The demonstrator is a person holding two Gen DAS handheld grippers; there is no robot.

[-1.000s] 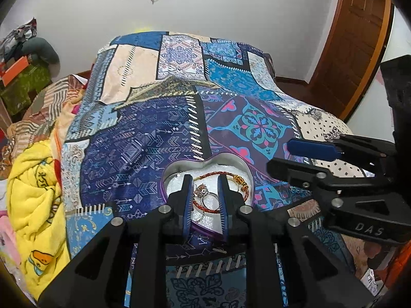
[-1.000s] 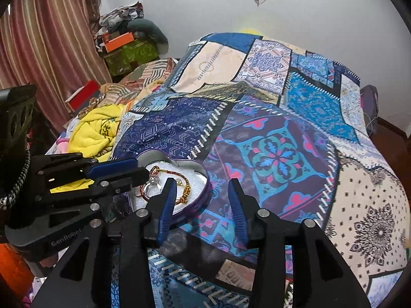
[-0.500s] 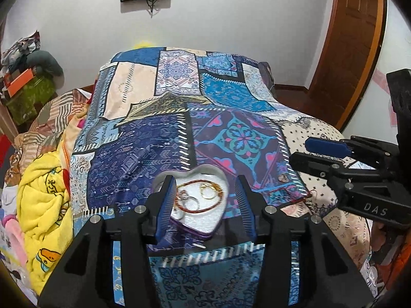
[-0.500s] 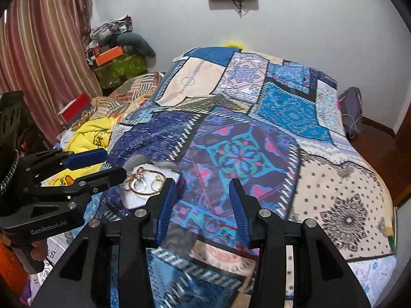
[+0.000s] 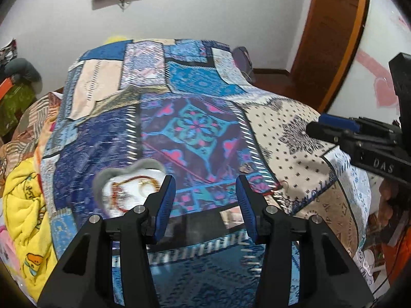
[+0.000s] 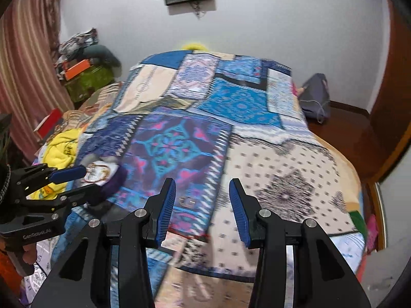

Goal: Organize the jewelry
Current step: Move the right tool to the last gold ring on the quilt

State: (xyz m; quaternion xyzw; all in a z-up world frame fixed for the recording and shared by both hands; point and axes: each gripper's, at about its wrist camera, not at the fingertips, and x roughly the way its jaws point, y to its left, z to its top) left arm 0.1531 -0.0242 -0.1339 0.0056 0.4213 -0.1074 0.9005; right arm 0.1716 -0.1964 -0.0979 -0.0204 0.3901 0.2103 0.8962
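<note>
We hold both grippers over a bed [image 5: 295,133] covered with a patchwork quilt [image 5: 195,128]. The left gripper [image 5: 205,205] has its jaws apart, nothing between them; they have just been opening. The right gripper [image 6: 203,205] also has its jaws apart and empty, with only quilt showing in the gap.

The heart-shaped tin [image 5: 128,177] sits on the quilt near the bed's left edge, open side up. In the left wrist view it lies just left of the left gripper's left finger, outside the jaws. Inside it we see a reddish beaded bracelet [image 5: 120,195] and a thin gold ring [image 5: 143,187], both blurred. In the right wrist view the tin appears beside the left gripper's blue pads, apart from them.

A small metal piece [image 5: 247,167] lies alone on the quilt, to the right of the tin and well apart from it; it is too blurred to tell what it is. In the right wrist view it lies just ahead of the right gripper's left finger.

A yellow blanket [image 5: 23,205] is heaped at the bed's left side.
</note>
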